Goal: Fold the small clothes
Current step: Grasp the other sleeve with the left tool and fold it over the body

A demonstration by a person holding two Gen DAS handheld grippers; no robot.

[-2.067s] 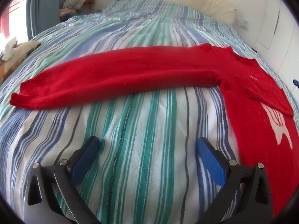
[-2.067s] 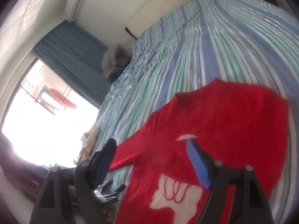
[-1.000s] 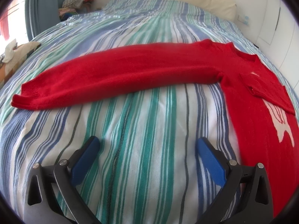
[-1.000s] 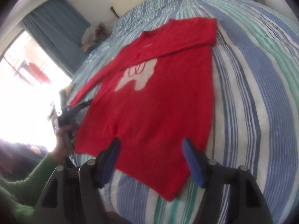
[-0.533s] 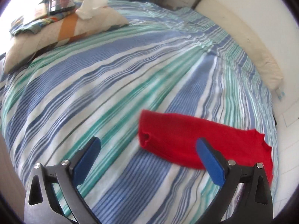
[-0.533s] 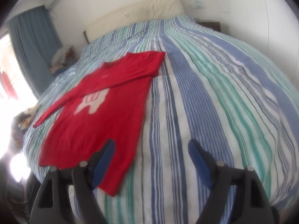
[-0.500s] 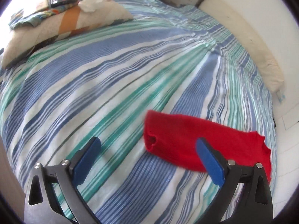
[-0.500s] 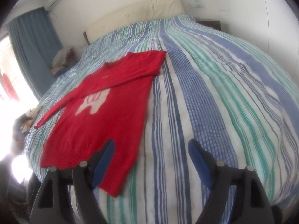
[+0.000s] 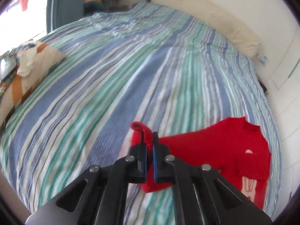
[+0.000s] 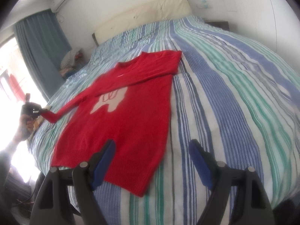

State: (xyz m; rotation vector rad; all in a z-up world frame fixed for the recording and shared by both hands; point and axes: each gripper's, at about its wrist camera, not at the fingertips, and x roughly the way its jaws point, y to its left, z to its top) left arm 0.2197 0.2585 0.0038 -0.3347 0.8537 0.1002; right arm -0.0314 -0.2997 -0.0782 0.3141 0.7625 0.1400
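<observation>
A red sweater (image 10: 129,108) with a pale print lies flat on the striped bed (image 10: 234,86); its right sleeve is folded across the chest. My left gripper (image 9: 148,136) is shut on the cuff of the left sleeve (image 9: 142,131), lifted off the cover, and the sleeve trails back to the sweater body (image 9: 215,150). In the right wrist view that sleeve (image 10: 61,110) stretches left to the left gripper (image 10: 40,110) in a hand. My right gripper (image 10: 151,150) is open above the sweater's hem near the bed's foot, nothing between its fingers.
A cream headboard (image 10: 142,16) closes the far end. Patterned pillows with a white cloth (image 9: 24,71) lie on the bed's left side. A pile of clothes (image 10: 71,61) sits by the blue curtain (image 10: 41,50). Wall and cupboard stand to the right.
My left gripper has closed on the sleeve cuff and raised it off the bed. The right gripper has drifted slightly, staying over the hem.
</observation>
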